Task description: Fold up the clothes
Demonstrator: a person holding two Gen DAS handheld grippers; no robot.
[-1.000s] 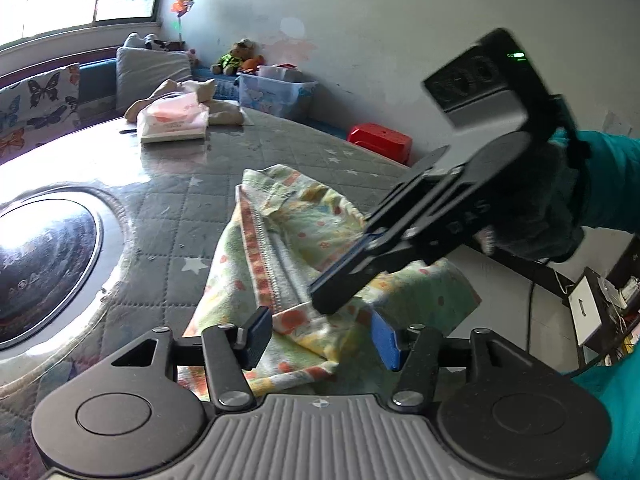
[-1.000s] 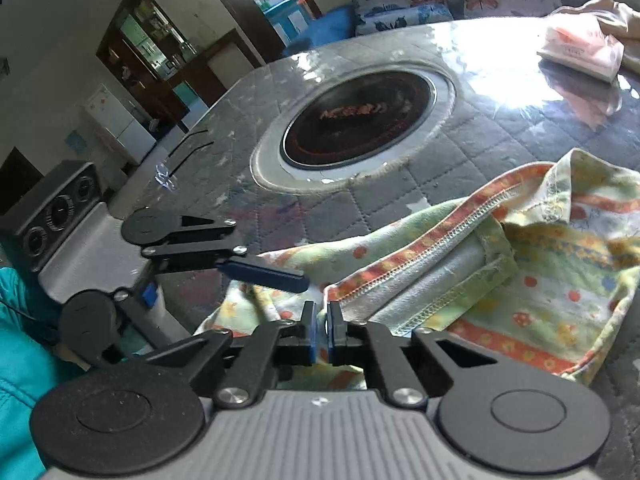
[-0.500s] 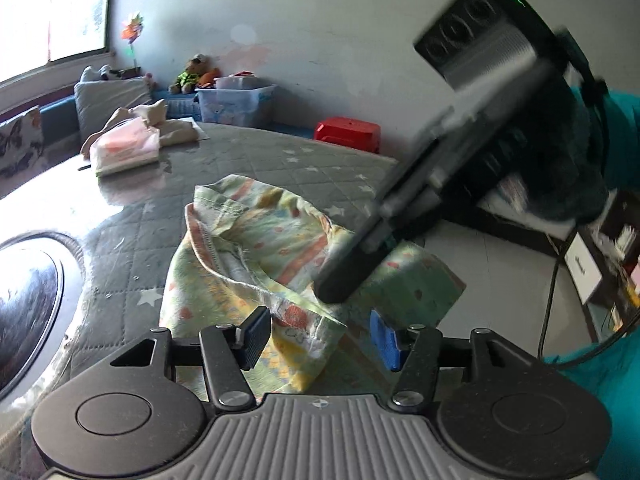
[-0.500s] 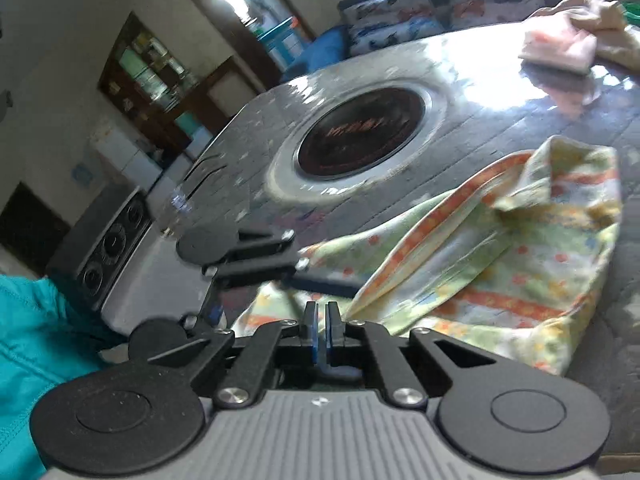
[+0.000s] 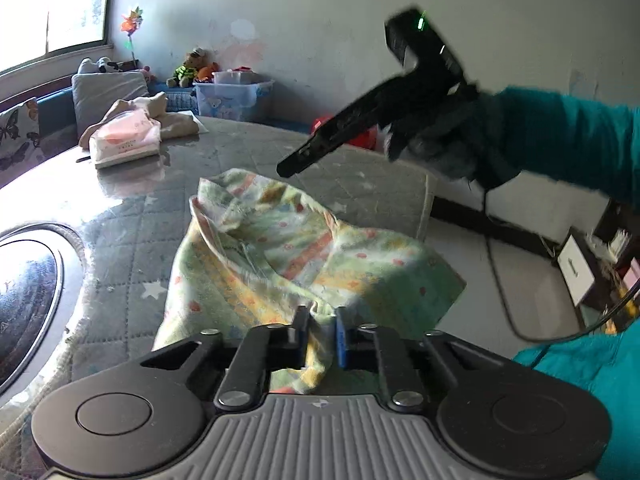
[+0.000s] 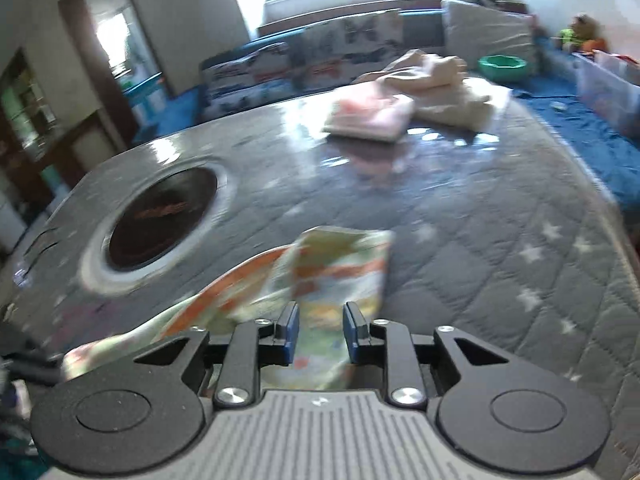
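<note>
A green and yellow printed garment (image 5: 296,256) lies crumpled on the grey quilted table (image 5: 132,232). My left gripper (image 5: 320,332) is shut on the garment's near edge, with cloth bunched between its blue pads. In the left wrist view the right gripper (image 5: 296,162) is raised above the far end of the garment, held by a gloved hand. In the blurred right wrist view the right gripper (image 6: 320,332) is open, with the garment (image 6: 336,276) showing below and beyond its jaws, not pinched.
A round dark inset (image 6: 160,220) sits in the table at the left. A pink packet (image 5: 124,140) and beige cloths (image 6: 436,84) lie at the far side. A sofa with cushions (image 6: 360,48) stands behind. The table's right edge (image 5: 428,200) drops to the floor.
My left gripper has closed on the garment's near edge. My right gripper has opened, let go of the cloth, and lifted up and away over the table.
</note>
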